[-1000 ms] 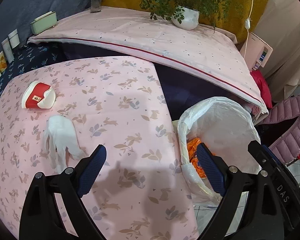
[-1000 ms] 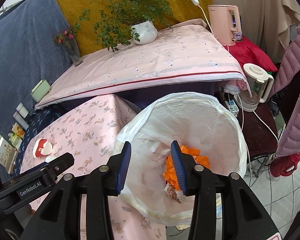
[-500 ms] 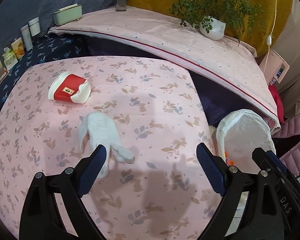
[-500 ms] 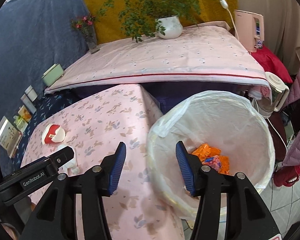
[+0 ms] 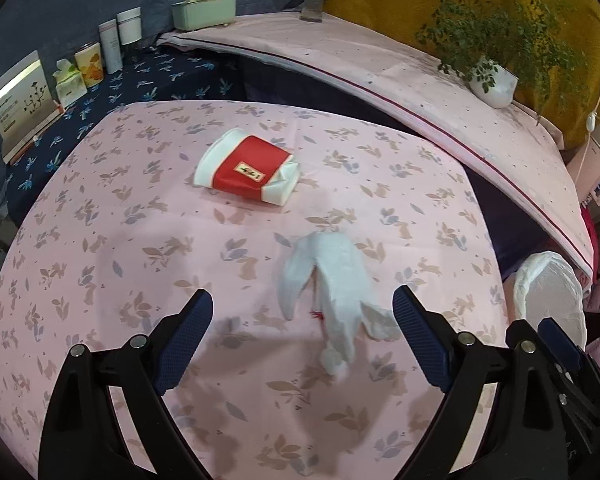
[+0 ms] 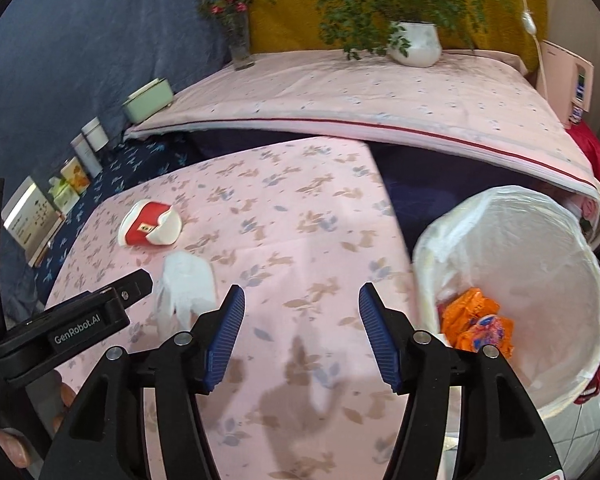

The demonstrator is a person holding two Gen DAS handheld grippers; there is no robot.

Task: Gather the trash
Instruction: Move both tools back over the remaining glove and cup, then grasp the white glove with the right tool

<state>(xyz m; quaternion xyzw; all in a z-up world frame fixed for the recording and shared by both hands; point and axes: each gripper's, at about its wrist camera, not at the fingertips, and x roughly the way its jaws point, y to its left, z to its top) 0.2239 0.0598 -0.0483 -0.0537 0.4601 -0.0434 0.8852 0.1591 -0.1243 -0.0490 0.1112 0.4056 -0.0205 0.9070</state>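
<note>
Left wrist view has the left gripper (image 5: pixel 302 336) spread wide over the crumpled white tissue (image 5: pixel 334 292), holding nothing. Right gripper (image 6: pixel 302 334) is open and empty too, near the lined trash bin (image 6: pixel 580 248). Tissue's thin and floppy, so I'd guess the pads pinch just 1 flap or snag the floral tablecloth (image 5: pixel 140 240).

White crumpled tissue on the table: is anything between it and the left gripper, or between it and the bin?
Nothing visible. The tissue lies just ahead of the open left gripper; only bare tablecloth separates it from the lined bin. The crushed red cup sits beyond.
</note>
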